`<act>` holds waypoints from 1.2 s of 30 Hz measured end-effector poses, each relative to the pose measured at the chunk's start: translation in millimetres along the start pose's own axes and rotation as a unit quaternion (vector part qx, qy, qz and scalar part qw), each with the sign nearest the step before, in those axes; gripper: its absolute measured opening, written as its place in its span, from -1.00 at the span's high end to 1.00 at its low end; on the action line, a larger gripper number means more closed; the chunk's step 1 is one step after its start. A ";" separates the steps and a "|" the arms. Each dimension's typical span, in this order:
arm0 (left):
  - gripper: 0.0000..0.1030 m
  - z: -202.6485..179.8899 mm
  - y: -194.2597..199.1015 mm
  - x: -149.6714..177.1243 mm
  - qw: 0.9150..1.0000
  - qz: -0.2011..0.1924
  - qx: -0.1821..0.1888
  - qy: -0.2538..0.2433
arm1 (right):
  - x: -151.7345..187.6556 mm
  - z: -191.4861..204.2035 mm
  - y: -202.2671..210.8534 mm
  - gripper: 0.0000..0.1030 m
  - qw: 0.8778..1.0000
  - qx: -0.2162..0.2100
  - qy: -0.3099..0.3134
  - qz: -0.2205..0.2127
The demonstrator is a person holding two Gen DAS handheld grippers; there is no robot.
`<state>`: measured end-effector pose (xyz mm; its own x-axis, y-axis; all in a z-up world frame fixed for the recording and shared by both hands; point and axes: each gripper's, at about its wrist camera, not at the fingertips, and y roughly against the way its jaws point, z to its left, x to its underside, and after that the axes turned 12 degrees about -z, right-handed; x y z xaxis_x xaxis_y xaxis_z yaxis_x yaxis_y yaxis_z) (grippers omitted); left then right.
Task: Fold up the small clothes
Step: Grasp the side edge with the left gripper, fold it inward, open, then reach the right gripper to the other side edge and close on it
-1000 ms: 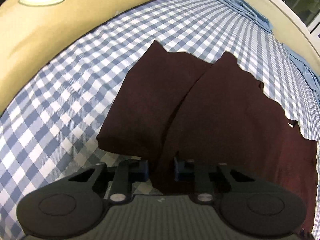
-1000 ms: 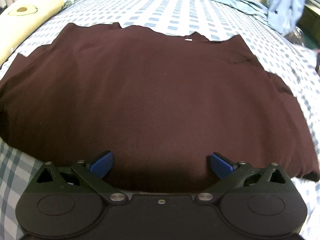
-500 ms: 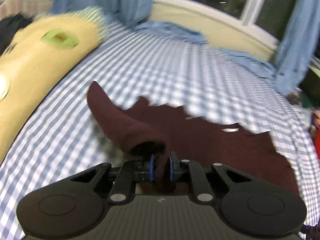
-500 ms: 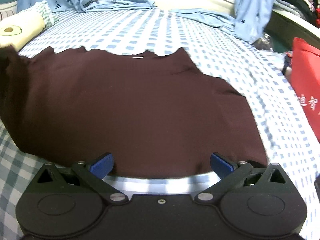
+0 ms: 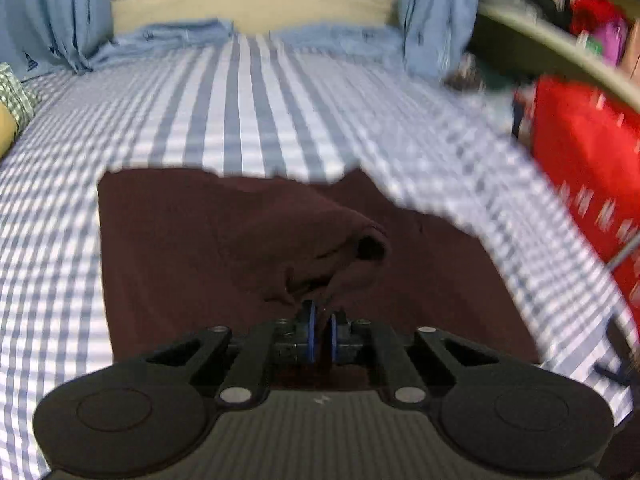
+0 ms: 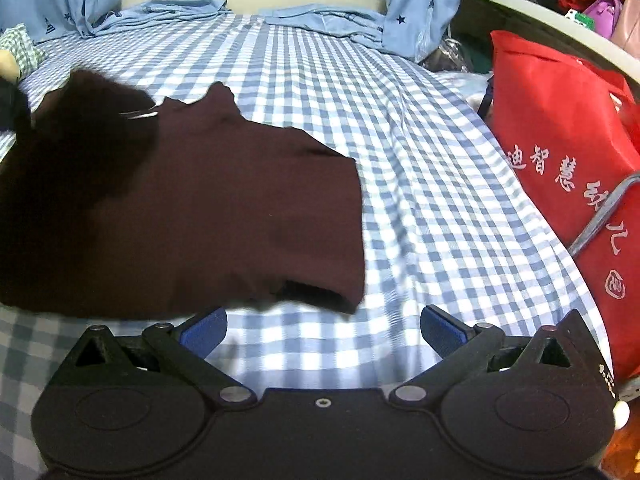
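Observation:
A dark maroon shirt point(image 6: 208, 208) lies on the blue-and-white checked bed point(image 6: 420, 184). In the left wrist view my left gripper point(image 5: 322, 330) is shut on a bunched sleeve of the shirt point(image 5: 320, 240) and holds it lifted over the flat body of the shirt point(image 5: 160, 240). In the right wrist view my right gripper point(image 6: 323, 330) is open and empty, just off the shirt's near right corner point(image 6: 344, 296), above the bedsheet. The lifted sleeve shows as a dark blur at the far left point(image 6: 92, 100).
A red bag with white characters point(image 6: 568, 168) stands beside the bed on the right. Light blue curtains point(image 6: 420, 4) and blue cloth point(image 6: 180, 8) lie at the bed's far end. A yellow pillow edge point(image 5: 8, 136) is at the far left.
My left gripper has carried the pinched sleeve to the right, over the shirt's body. My right gripper has moved right, past the shirt's right edge, still open.

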<state>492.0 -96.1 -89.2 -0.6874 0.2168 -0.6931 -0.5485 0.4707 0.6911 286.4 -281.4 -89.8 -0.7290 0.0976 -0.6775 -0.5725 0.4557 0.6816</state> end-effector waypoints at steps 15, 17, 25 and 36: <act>-0.73 -15.5 37.0 39.6 0.996 0.005 -0.076 -0.041 | -74.0 9.9 -70.3 -0.99 0.983 -0.182 0.014 -0.005; -0.79 -11.3 43.4 46.9 0.994 0.002 -0.100 -0.050 | -88.0 22.0 -81.0 -0.99 0.971 -0.238 -0.006 0.005; -0.82 1.9 36.8 63.3 0.982 0.036 -0.158 -0.095 | -127.7 86.1 -132.8 -0.98 0.927 -0.356 -0.084 0.083; -0.56 -12.0 10.4 62.4 0.965 0.071 -0.156 -0.196 | -135.6 125.6 -175.7 -0.47 0.922 -0.355 -0.065 0.138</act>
<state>437.7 -87.9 -122.9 -0.5667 0.5967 -0.5682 -0.6205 0.1447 0.7708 532.9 -263.5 -152.4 -0.8596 0.2489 -0.4463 -0.5059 -0.2918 0.8117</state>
